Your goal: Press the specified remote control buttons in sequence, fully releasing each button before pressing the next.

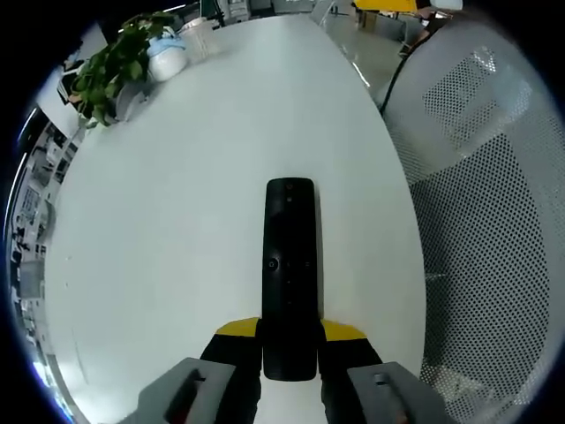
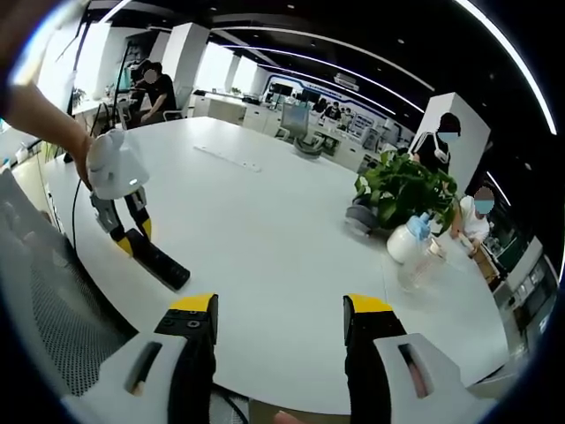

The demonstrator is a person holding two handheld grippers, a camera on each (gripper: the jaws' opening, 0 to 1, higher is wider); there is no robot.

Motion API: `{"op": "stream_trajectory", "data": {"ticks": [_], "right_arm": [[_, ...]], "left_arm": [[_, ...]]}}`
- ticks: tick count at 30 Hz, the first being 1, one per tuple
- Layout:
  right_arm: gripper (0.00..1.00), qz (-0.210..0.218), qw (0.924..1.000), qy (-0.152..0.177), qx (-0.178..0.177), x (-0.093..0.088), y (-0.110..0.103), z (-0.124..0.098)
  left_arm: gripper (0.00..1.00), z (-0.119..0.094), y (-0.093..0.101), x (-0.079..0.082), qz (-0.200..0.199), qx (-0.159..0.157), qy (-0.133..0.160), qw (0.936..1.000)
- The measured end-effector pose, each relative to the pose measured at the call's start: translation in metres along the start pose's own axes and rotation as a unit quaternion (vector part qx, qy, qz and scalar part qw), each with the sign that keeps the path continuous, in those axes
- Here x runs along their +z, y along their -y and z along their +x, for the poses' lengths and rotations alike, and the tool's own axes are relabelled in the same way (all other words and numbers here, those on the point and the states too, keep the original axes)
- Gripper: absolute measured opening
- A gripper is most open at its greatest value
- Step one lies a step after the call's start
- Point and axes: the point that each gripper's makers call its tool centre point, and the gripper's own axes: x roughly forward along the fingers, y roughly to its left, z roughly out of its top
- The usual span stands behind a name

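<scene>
**Remote held steady, pressing gripper not yet on a button**

In the left gripper view, the slim black rectangular remote control [image 1: 290, 274] lies lengthwise at the lower centre of the frame on the white oval table [image 1: 177, 221]. Its near end sits between the yellow-tipped jaws of the left gripper [image 1: 290, 340], which appear closed against its sides, bracing it. In the right gripper view the same remote shows at the left of the frame, with the left gripper over its near end.

The right gripper [image 2: 279, 322] rises from the bottom of its view with its jaws wide apart and nothing between them. It hangs above bare tabletop, well apart from the remote.

A green leafy potted plant [image 2: 404, 190] and a white spray bottle [image 2: 408, 240] stand at the right of that frame, away from the work.

As I judge it, this is the approach before a press. The next move calls for bringing one right jaw tip down on the named button, pressing, then lifting fully clear.
</scene>
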Motion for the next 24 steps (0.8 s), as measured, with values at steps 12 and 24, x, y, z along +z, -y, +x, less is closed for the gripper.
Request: {"op": "stream_trajectory", "data": {"ticks": [12, 24], "right_arm": [[0.58, -0.005, 1.0000, -0.001, 0.002, 0.000, -0.001, 0.000], [0.56, -0.005, 1.0000, 0.004, 0.006, 0.002, -0.003, 0.000]], "left_arm": [[0.23, 0.000, 0.005, 0.001, -0.007, -0.001, 0.008, 0.9999], [0.24, 0.000, 0.013, 0.003, -0.003, 0.003, 0.009, 1.0000]]}}
